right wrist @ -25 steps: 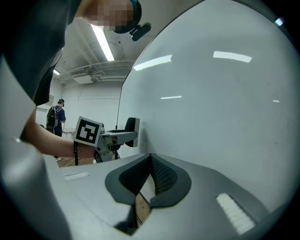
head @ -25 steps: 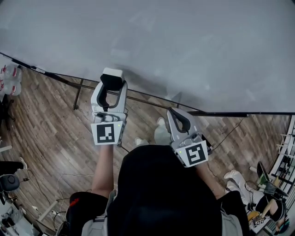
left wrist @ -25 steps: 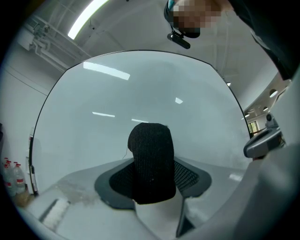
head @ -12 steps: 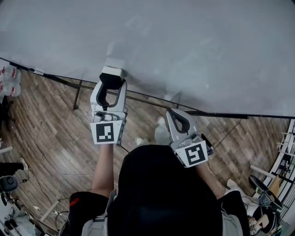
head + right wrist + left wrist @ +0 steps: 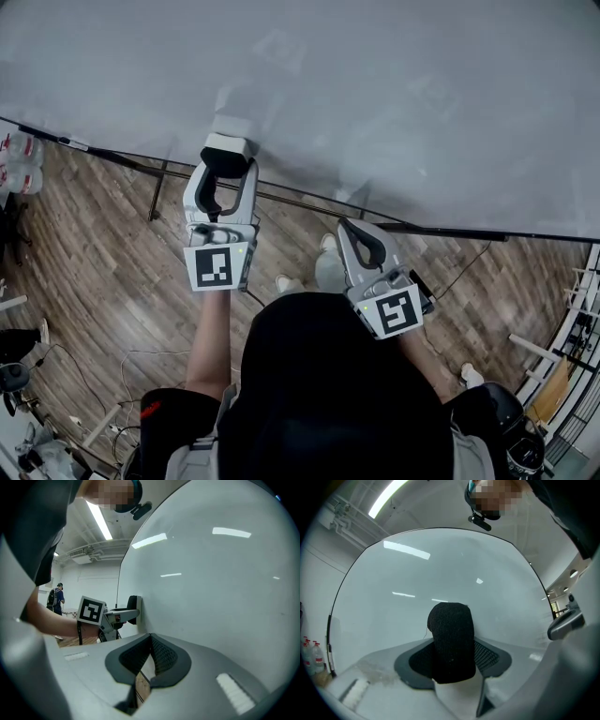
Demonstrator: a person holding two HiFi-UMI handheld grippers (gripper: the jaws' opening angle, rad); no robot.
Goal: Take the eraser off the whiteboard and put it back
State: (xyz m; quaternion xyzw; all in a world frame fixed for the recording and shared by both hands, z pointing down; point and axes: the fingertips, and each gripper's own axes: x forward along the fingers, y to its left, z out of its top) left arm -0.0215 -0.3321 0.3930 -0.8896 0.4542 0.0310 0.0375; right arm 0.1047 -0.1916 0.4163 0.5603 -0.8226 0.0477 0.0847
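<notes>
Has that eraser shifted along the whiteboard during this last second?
No. The eraser still sits against the whiteboard, same spot above its lower edge, in the left gripper.

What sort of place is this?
Probably a lab or office workspace: a large whiteboard on a stand, wood-plank floor with loose cables, and strip lights on the ceiling.

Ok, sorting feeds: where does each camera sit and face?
Head view: on the person's head, looking steeply down at whiteboard and floor; left forearm, left gripper, right gripper show.
Left gripper view: rides the left gripper, facing the whiteboard; its jaws clamp the eraser.
Right gripper view: rides the right gripper, looking along the whiteboard; its jaws are shut, empty.
Shared: head and right gripper views both show the left gripper.
</notes>
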